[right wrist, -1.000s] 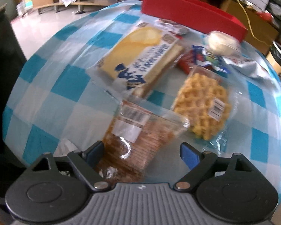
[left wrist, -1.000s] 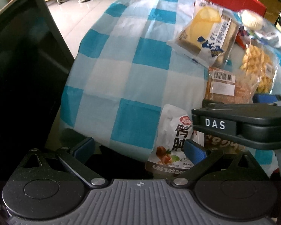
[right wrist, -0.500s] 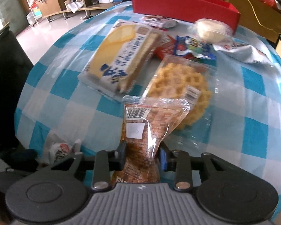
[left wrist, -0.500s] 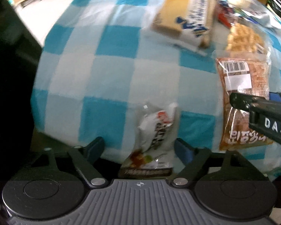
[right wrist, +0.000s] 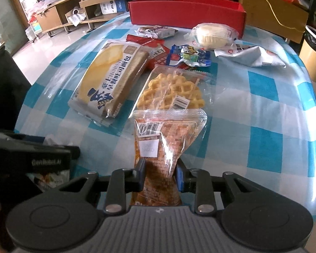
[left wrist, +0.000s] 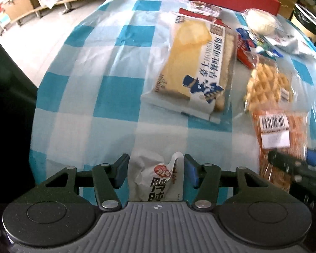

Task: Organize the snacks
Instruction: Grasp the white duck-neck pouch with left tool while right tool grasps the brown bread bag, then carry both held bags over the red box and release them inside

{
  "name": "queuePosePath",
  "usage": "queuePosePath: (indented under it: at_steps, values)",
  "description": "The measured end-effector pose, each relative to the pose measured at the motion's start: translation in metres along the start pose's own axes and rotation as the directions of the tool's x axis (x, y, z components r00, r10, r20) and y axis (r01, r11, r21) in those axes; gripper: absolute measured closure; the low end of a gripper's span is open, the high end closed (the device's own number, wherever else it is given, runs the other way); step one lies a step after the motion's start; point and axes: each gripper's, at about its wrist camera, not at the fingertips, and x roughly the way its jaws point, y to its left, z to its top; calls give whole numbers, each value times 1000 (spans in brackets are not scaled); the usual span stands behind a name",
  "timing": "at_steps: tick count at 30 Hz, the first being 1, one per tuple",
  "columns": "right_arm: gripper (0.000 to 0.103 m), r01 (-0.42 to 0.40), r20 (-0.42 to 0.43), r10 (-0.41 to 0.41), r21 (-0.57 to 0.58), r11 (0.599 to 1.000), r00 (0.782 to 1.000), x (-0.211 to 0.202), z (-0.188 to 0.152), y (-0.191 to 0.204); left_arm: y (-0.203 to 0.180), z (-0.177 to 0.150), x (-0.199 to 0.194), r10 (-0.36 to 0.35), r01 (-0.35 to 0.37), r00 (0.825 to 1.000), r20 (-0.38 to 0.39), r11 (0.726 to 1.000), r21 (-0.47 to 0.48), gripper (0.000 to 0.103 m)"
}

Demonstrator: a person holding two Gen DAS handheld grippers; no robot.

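Note:
My left gripper [left wrist: 155, 170] is shut on a small white snack packet [left wrist: 155, 179] with red and black print, held over the near edge of the table. My right gripper [right wrist: 159, 174] is shut on the lower end of an orange-brown cracker bag [right wrist: 162, 139] with a barcode label; that bag also shows at the right of the left wrist view [left wrist: 278, 139]. Ahead lie a yellow toast bread pack [right wrist: 113, 80], a waffle pack [right wrist: 172, 92] and a red box [right wrist: 187, 10] at the far edge.
The table has a blue and white checked cloth [right wrist: 263, 109]. Near the red box lie a round white bun [right wrist: 212, 34], a blue sachet [right wrist: 188, 55], red packets [right wrist: 153, 50] and a white bag [right wrist: 248, 55]. A black chair [left wrist: 8, 97] stands left; a bin [right wrist: 315, 52] stands right.
The left gripper moved in and closed on the white packet, which it lifted off the table edge. The right gripper closed on the cracker bag and holds it raised.

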Motion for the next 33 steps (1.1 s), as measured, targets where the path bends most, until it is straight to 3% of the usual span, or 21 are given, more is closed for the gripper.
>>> queuePosePath:
  at_steps: [2, 5, 11, 15, 16, 17, 18, 20, 24, 33]
  values:
    - [76, -12, 2, 12, 15, 1000, 1000, -1, 0, -2, 4, 6, -1, -10, 10, 1000, 10, 1000, -9, 37]
    - [76, -26, 9, 25, 33, 999, 1000, -2, 0, -6, 8, 8, -6, -19, 19, 1000, 12, 999, -29, 11]
    - [75, -52, 9, 51, 74, 996, 999, -1, -4, -14, 5, -19, -19, 96, -99, 994, 47, 994, 54, 1]
    - [73, -35, -3, 35, 60, 998, 999, -2, -6, -13, -4, -27, -4, 116, -116, 993, 3, 989, 97, 23]
    - [72, -28, -7, 28, 47, 999, 1000, -1, -7, -12, -3, -25, -6, 93, -92, 996, -4, 991, 95, 30]
    - [71, -29, -8, 29, 41, 999, 1000, 0, -7, -11, 0, -23, -7, 44, -42, 999, -23, 996, 76, 46]
    - [71, -35, -19, 36, 44, 998, 999, 2, -7, -11, 3, -22, -8, 14, -12, 999, -37, 999, 49, 52]
    - [72, -37, -25, 38, 37, 999, 999, 4, -8, -10, 4, -21, -7, 18, -17, 999, -40, 999, 44, 55]
    - [77, -40, -16, 40, 32, 999, 999, -2, -4, -10, 1, -16, -15, -26, 28, 999, -32, 999, 39, 76]
    - [80, -36, 6, 35, 91, 995, 999, -23, -11, -24, 17, -8, -5, -122, 122, 992, -17, 992, -19, 77]
